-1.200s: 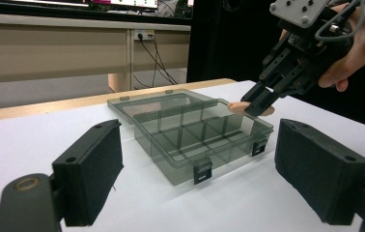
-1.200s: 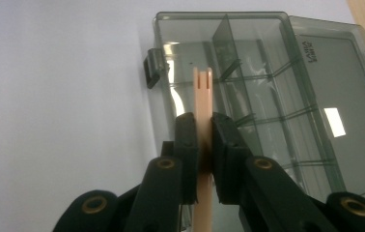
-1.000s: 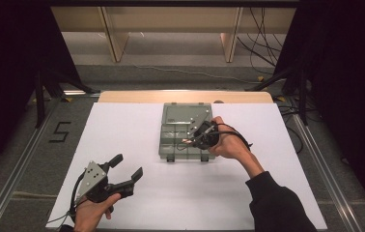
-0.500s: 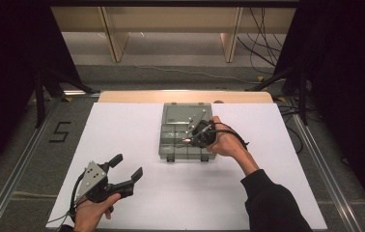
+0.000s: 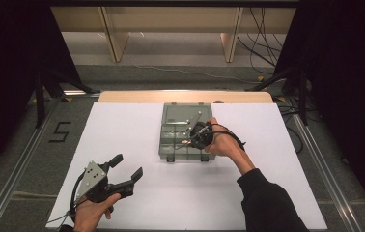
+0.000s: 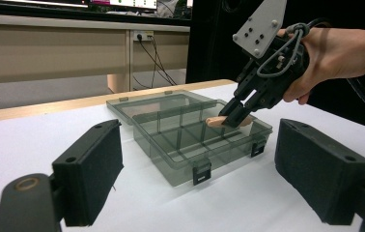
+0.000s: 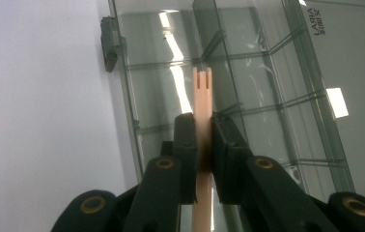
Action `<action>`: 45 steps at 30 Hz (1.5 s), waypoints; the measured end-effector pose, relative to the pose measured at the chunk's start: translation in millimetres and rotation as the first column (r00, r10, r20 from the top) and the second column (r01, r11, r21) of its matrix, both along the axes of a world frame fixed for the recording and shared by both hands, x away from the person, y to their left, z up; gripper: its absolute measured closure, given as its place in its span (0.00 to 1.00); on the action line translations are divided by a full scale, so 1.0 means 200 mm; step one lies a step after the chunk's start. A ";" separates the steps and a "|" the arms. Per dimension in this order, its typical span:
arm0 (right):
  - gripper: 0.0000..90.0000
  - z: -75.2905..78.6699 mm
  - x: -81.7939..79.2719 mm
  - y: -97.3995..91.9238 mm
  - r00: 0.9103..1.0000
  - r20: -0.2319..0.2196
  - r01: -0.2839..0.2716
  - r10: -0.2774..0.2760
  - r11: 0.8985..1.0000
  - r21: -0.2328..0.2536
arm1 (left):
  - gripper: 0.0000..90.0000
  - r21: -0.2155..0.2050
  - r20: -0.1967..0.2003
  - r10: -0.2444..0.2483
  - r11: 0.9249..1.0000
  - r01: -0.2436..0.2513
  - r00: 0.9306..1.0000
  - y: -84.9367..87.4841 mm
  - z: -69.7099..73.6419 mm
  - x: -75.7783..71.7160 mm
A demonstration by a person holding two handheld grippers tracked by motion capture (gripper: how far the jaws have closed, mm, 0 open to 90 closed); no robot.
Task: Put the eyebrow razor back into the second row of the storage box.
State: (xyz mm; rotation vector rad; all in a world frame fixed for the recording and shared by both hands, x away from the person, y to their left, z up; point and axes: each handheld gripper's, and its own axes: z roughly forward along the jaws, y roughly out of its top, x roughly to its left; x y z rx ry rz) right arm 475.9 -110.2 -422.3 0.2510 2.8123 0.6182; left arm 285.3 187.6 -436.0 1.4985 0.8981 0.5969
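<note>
Table (image 5: 122, 130): we work on a white sheet, and nothing on it shifts against the earlier shots.
Organizer box (image 5: 186, 130): the clear compartment case sits mid-table with its lid folded back flat on the far side and its latches facing us on the near edge. It holds the same spot as a second ago.
Right gripper (image 5: 190, 140): this is the change we call. Compared with a second ago it sits a touch lower and further in over the box's near-right compartments, and the hand behind it follows. In the left gripper view (image 6: 236, 116) we see it tipped down over the near-right corner of the box.
Right jaws: clenched on the wooden piece, pads pressing both flat sides in the right gripper view (image 7: 202, 159).
Wooden piece (image 7: 203, 104): a thin, pale strip with a notched tip, held edge-on just above the box's dividers. From the side (image 6: 219, 121) it lies almost level at rim height, not yet down in a compartment.
Meaning for the task: we judge that the placing is close, with a short drop into a cell left and then a release.
Left gripper (image 5: 125, 171): parked near-left on the table, well apart from the box, the same as in the earlier frames.
Left jaws: spread wide with nothing between them, as its own view shows (image 6: 219, 193).
</note>
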 end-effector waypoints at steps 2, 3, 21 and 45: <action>0.90 -0.01 0.00 0.00 1.000 -0.005 0.010 -0.010 1.000 -0.002 | 0.19 -0.001 -0.001 -0.001 1.000 0.001 1.000 0.00 0.00 0.00; 0.89 -0.01 0.00 0.01 1.000 0.000 0.017 -0.017 1.000 -0.002 | 0.19 -0.001 0.000 -0.002 1.000 0.002 1.000 0.00 0.00 0.00; 0.50 0.12 -0.08 -0.04 0.984 0.053 0.156 -0.167 0.973 0.171 | 0.19 0.002 -0.002 0.000 1.000 0.000 1.000 0.00 0.00 0.00; 0.29 0.17 -0.25 -0.16 0.965 -0.006 0.244 -0.264 0.883 0.400 | 0.19 0.001 -0.004 0.003 1.000 -0.003 1.000 0.00 0.00 0.00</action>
